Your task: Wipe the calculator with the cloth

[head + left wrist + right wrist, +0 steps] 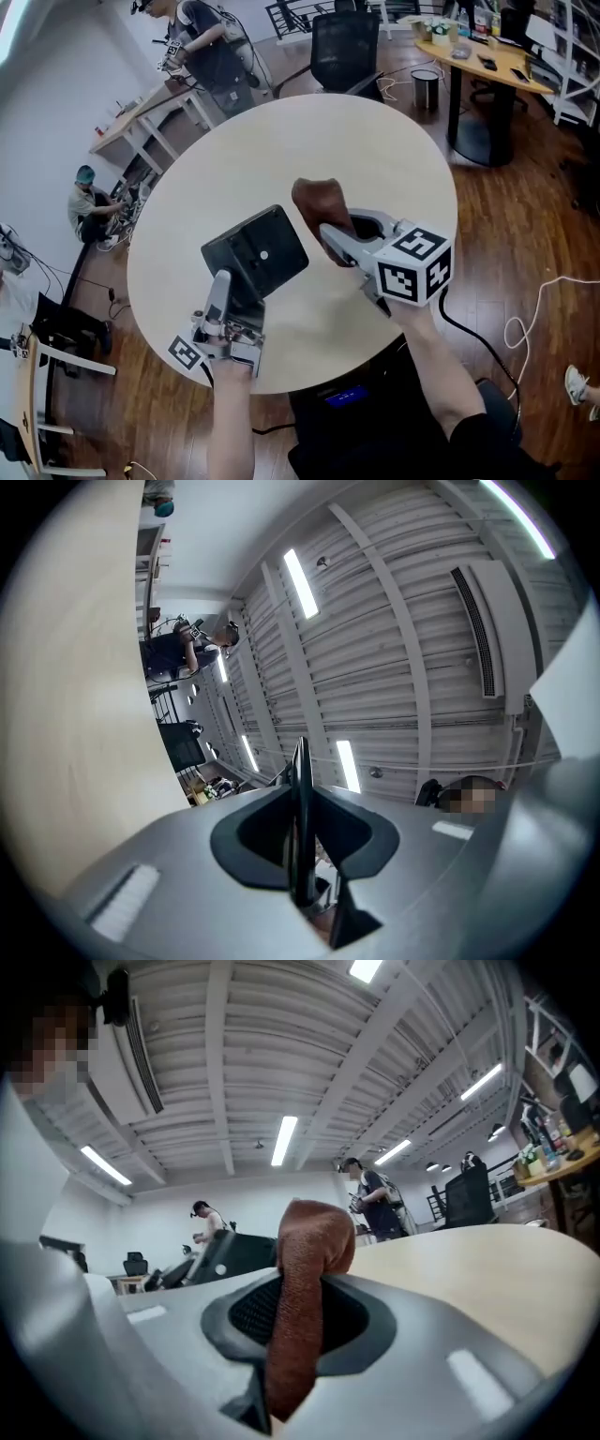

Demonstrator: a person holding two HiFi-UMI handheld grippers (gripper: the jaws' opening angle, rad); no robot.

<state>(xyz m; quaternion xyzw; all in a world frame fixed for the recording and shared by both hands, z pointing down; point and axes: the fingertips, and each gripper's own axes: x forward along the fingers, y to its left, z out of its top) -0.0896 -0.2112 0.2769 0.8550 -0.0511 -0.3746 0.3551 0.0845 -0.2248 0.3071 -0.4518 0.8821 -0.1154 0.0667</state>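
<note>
A black calculator (255,251) is held tilted up off the round table (375,150), its back toward me. My left gripper (224,278) is shut on its lower edge. In the left gripper view the calculator (301,808) shows edge-on as a thin dark blade clamped between the jaws. My right gripper (330,232) is shut on a brown cloth (319,200), just right of the calculator and apart from it. In the right gripper view the cloth (305,1269) sticks up from between the jaws, with the calculator (239,1252) beyond it to the left.
The pale table fills the middle of the head view. Beyond it stand a black office chair (345,42), a small bin (425,89) and a yellow desk (487,61). People work at a bench (150,112) at the left. A white cable (530,314) lies on the wooden floor.
</note>
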